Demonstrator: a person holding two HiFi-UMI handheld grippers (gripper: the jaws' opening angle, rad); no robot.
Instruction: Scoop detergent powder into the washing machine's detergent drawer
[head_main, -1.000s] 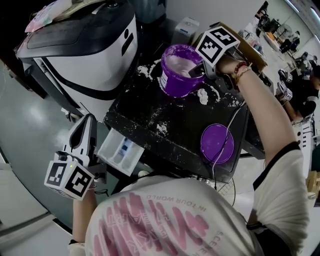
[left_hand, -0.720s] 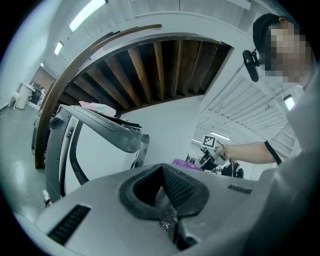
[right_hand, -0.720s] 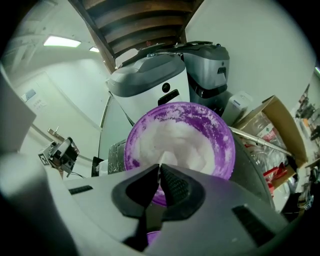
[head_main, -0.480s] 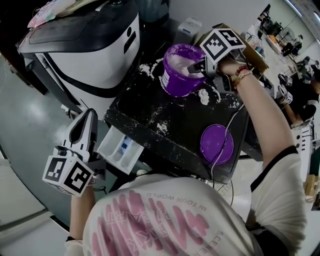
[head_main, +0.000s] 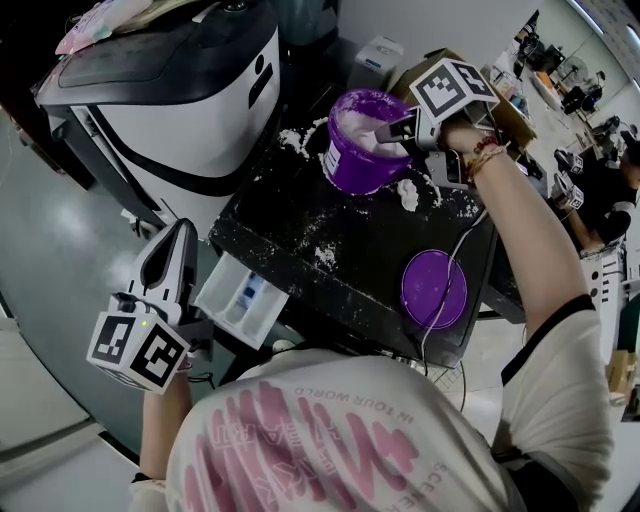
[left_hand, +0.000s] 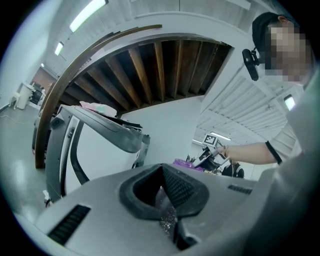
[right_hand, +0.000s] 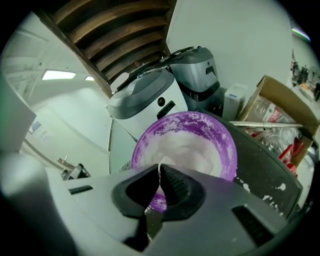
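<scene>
Tub (head_main: 350, 155) by tabletop (head_main: 340, 235) edge, right tool (head_main: 388, 133) above

Black top (head_main: 350, 235) strewn with spilled powder (head_main: 325, 257), purple tub (head_main: 352, 160) upright at far edge, purple lid (head_main: 434, 287) flat near front right.

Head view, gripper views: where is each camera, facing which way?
Head view: on the person's head, steeply down at detergent tub, drawer; shows shirt, left gripper, right gripper.
Left gripper view: on it, level, toward white machine; shut jaws.
Right gripper view: on it, tilted down into tub; shut jaws.
Head and right gripper views share the tub.
</scene>
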